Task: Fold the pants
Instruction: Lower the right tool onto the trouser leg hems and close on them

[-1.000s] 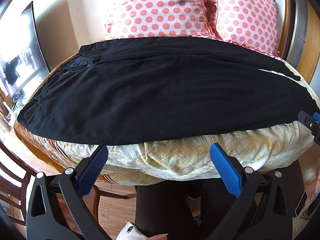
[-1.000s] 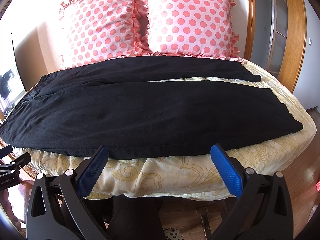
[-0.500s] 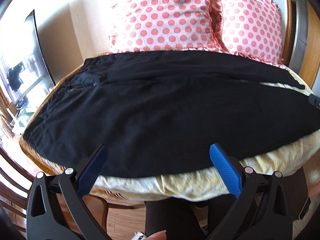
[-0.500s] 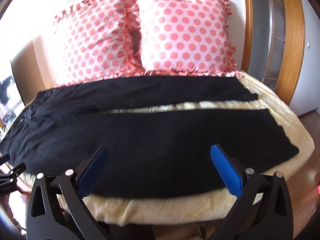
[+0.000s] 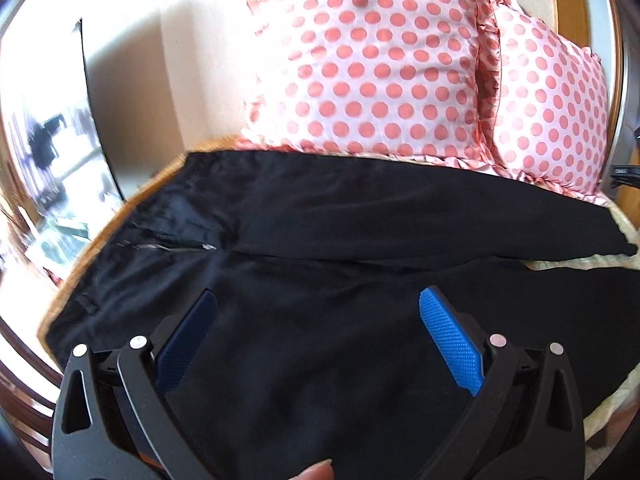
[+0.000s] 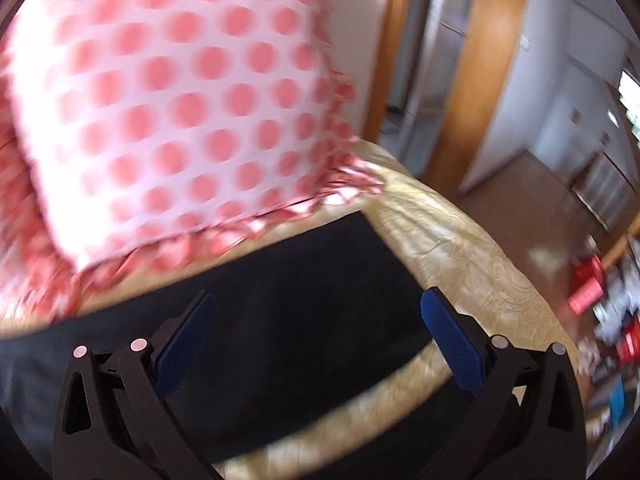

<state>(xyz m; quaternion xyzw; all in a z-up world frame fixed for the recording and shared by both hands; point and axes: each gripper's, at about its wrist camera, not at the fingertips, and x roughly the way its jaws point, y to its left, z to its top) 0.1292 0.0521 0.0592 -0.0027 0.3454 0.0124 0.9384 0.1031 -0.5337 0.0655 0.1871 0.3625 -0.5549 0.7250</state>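
Between the blue pads of the left gripper point(image 5: 316, 312), spread wide and holding nothing, lay the near leg of the black pants point(image 5: 360, 280), close to the crotch seam and zipper. The right gripper point(image 6: 318, 314) was likewise released, its fingers point(image 6: 450, 340) apart above the cuff end of the far leg, with no cloth caught between them. Whether either pair of tips touched the fabric could not be told, and the right wrist view was smeared by motion.

The pants lay spread flat across the bed point(image 6: 472, 248), waistband toward its left edge and cuffs toward its right edge, the two legs side by side with a strip of pale patterned bedspread showing in the gap between them near the cuffs. Just beyond the far leg, two pink polka-dot pillows point(image 5: 372, 64) stood along the head of the bed, their frills touching or nearly touching the cloth.

No fold appeared to have been started. Judging from the positions, the risks were these: the fingers closing on the bedspread along with the trouser cloth, since both were soft and lay in contact; the right gripper brushing the pillow frill beside the far cuff; and the two grips landing on different legs, which would twist the garment rather than lay one leg over the other.
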